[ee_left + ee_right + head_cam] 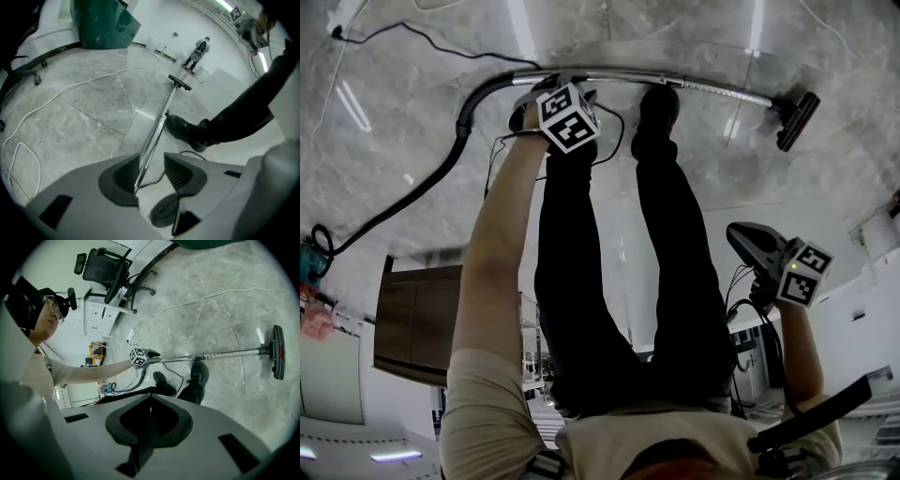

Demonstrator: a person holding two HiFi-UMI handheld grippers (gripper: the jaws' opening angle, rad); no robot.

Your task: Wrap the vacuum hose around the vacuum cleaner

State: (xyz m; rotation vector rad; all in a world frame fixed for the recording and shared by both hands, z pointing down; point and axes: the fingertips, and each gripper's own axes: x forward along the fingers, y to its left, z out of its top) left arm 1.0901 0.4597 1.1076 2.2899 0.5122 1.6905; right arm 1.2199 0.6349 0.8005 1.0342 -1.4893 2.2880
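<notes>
Chrome vacuum wand point(159, 126) lies between the left gripper's point(151, 165) parted jaws.

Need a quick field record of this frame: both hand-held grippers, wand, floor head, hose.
left hand-held gripper: jaws apart, down at the floor, metal wand between them, gap on one side
right hand-held gripper: jaws together, nothing between them, away from the wand
metal wand: lying on the floor by the person's shoe
floor head: on the wand's far end, on the floor
hose: trails in a loose curve across the floor, not wrapped
</notes>
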